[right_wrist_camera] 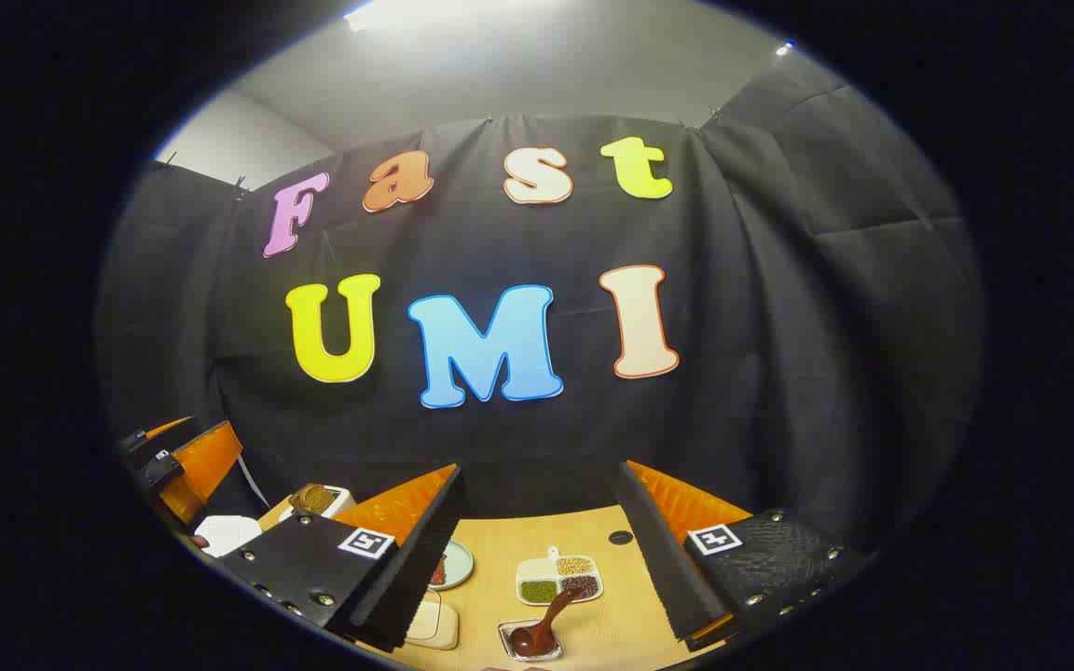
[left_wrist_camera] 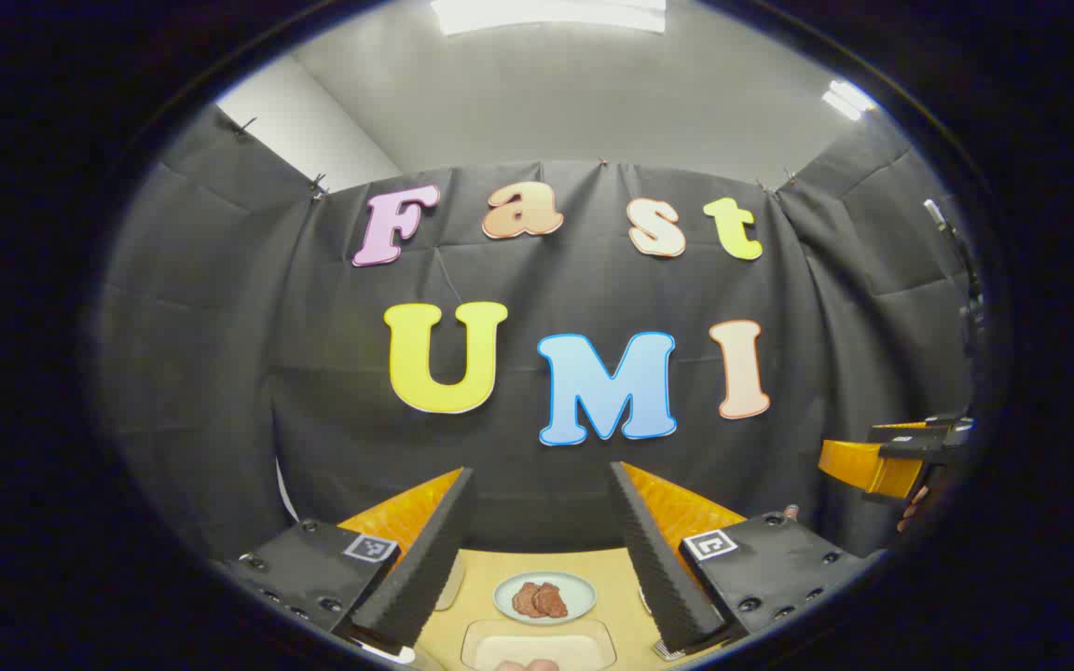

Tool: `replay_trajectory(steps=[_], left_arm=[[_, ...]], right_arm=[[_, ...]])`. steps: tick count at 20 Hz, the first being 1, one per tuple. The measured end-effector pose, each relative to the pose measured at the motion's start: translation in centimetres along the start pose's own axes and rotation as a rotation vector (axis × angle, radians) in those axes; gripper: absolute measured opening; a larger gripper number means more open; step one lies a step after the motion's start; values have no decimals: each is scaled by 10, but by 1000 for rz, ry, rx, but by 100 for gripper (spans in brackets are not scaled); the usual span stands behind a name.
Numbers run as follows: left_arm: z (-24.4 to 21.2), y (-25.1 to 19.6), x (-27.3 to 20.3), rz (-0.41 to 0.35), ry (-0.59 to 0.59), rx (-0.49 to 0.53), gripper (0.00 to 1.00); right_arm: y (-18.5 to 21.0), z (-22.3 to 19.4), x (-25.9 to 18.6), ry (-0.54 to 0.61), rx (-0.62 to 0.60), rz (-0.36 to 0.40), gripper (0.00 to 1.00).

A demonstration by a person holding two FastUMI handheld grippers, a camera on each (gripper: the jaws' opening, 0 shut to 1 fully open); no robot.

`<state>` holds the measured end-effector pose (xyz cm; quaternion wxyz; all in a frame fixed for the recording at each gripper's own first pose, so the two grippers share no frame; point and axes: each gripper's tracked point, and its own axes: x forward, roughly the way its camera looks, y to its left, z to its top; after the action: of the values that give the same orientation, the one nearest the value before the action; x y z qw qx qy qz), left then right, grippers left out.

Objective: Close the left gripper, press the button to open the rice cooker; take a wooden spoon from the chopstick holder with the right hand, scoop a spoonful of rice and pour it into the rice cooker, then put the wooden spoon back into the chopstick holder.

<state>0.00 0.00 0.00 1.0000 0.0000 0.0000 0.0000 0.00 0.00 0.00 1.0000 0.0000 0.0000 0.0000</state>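
Observation:
In the right gripper view a dark wooden spoon (right_wrist_camera: pixel 544 626) lies with its bowl in a small rectangular holder (right_wrist_camera: pixel 511 648) near the table's front. My right gripper (right_wrist_camera: pixel 540 468) hangs open above the table, well back from the spoon, with nothing between its fingers. My left gripper (left_wrist_camera: pixel 542 471) is open too and holds nothing. Each gripper also appears at the edge of the other's view: the right gripper (left_wrist_camera: pixel 891 461) and the left gripper (right_wrist_camera: pixel 187 461). A white rounded thing (right_wrist_camera: pixel 225 533) sits at the far left; I cannot tell whether it is the rice cooker.
A wooden table (right_wrist_camera: pixel 630 596) carries a divided dish of grains (right_wrist_camera: pixel 558 578), a pale plate (left_wrist_camera: pixel 544 598) with brown pieces, a shallow tray (left_wrist_camera: pixel 537 645), and a white box with a brown top (right_wrist_camera: pixel 313 501). The black cloth wall stands behind it.

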Motion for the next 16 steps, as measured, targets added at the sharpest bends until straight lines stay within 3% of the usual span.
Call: replay_trajectory(steps=[7, 8, 16], left_arm=[[5, -6, -3, -8, 14, -4, 99], [4, -5, -3, -5, 14, 3, 94], [6, 8, -5, 30, -1, -7, 94]], right_arm=[[29, 8, 0, -20, -36, 65, 99], [31, 9, 0, -22, -45, 74, 99], [32, 8, 3, -20, -31, 93, 99]])
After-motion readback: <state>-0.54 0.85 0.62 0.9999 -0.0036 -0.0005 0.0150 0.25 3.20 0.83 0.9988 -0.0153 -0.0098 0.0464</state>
